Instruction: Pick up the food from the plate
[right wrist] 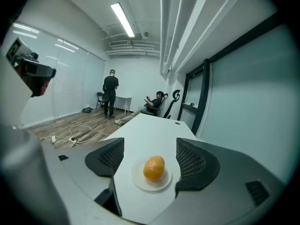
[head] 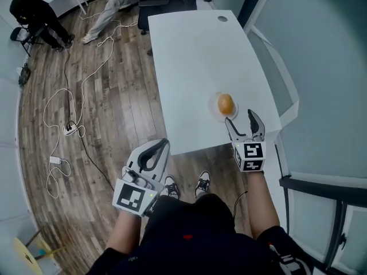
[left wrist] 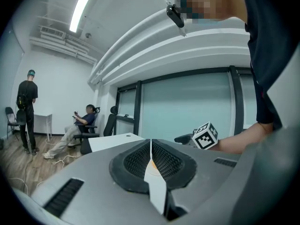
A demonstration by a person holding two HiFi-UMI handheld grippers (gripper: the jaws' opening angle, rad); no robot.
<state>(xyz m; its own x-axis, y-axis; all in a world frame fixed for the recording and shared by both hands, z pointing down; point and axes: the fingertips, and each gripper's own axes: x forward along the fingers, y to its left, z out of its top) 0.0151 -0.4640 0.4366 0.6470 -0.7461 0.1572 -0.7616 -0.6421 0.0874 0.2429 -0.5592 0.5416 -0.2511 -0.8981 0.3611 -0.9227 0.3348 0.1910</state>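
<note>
On the table [head: 195,56], by its near right edge, the food [head: 226,103] sat on the plate [head: 213,106]. The right gripper [head: 241,119] hung just short of it, fingers wide apart and empty, so this looked like the approach. The next move called for reaching forward and closing on the food. The left gripper [head: 162,146] had its fingers together, empty.

One food item [right wrist: 154,168], one plate [right wrist: 161,186]
</note>
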